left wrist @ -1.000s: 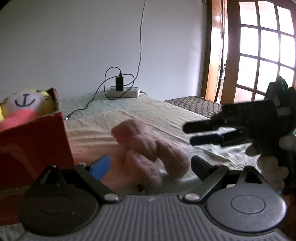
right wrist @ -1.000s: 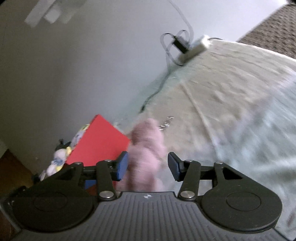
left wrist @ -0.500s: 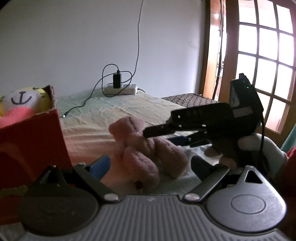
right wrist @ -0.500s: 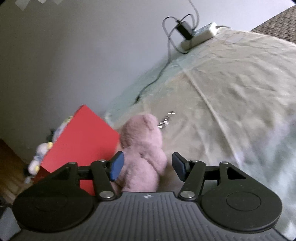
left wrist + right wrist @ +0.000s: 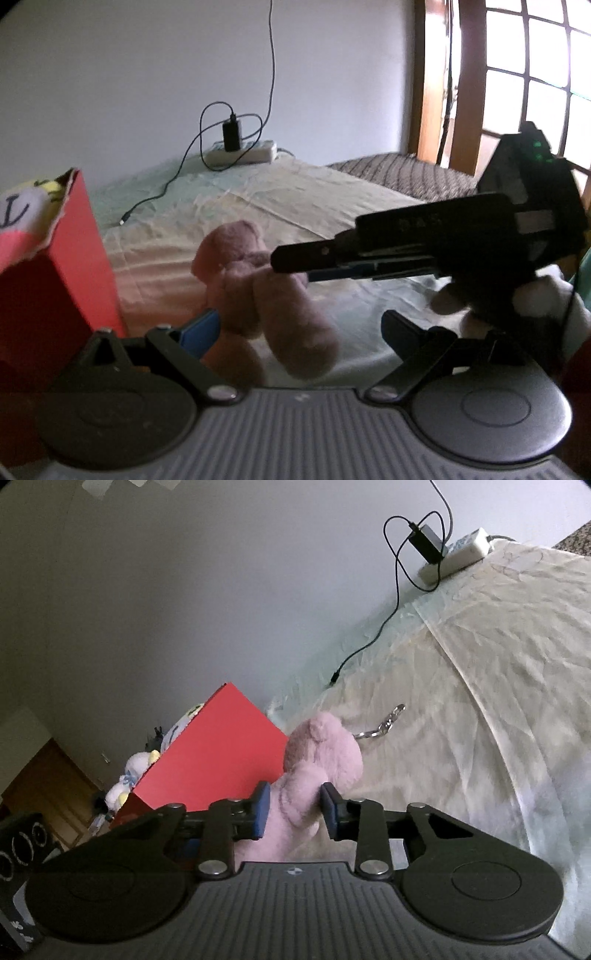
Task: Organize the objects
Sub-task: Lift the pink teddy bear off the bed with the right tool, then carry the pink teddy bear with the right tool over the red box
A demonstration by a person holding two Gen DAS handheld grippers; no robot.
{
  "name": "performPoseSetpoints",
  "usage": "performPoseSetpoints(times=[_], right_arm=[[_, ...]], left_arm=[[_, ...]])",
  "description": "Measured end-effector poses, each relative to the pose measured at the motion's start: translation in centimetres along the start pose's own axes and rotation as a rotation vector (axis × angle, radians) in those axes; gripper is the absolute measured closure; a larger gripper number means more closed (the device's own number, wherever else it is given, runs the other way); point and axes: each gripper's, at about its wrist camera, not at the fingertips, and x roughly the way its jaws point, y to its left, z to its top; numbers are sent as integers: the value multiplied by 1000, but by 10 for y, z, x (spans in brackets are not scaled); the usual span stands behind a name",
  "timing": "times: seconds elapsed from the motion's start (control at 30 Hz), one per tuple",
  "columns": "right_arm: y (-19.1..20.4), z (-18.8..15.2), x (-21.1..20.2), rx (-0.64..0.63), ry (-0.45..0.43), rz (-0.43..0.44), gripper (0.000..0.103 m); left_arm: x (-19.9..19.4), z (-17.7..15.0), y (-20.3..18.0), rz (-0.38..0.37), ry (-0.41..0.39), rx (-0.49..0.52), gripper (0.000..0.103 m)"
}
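Observation:
A pink plush bear (image 5: 258,291) sits on the pale bedsheet (image 5: 332,206) just right of a red box (image 5: 55,295). My left gripper (image 5: 299,328) is open, and the bear's lower body lies between its spread fingers. My right gripper (image 5: 295,260) reaches in from the right at the bear's upper body. In the right wrist view the blue pads of the right gripper (image 5: 295,808) press both sides of the bear (image 5: 317,760). A small metal chain (image 5: 384,723) trails from the bear's head. The red box (image 5: 221,753) stands directly behind it.
Plush toys (image 5: 22,210) fill the red box, and more show beyond it (image 5: 136,768). A white power strip (image 5: 243,151) with a black charger and trailing cable lies at the far wall. A brown patterned cover (image 5: 399,173) and a wooden window frame (image 5: 428,92) are to the right.
My right gripper came in from the right, reached the bear, and its fingers narrowed from wide apart to pressing its sides. The left gripper stayed open and moved slightly closer.

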Motion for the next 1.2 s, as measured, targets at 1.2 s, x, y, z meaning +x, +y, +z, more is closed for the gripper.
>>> performPoseSetpoints(times=[1.2], right_arm=[[-17,3,15,109,88,18,67]], left_arm=[[49,8,26,98,71,-69,30]])
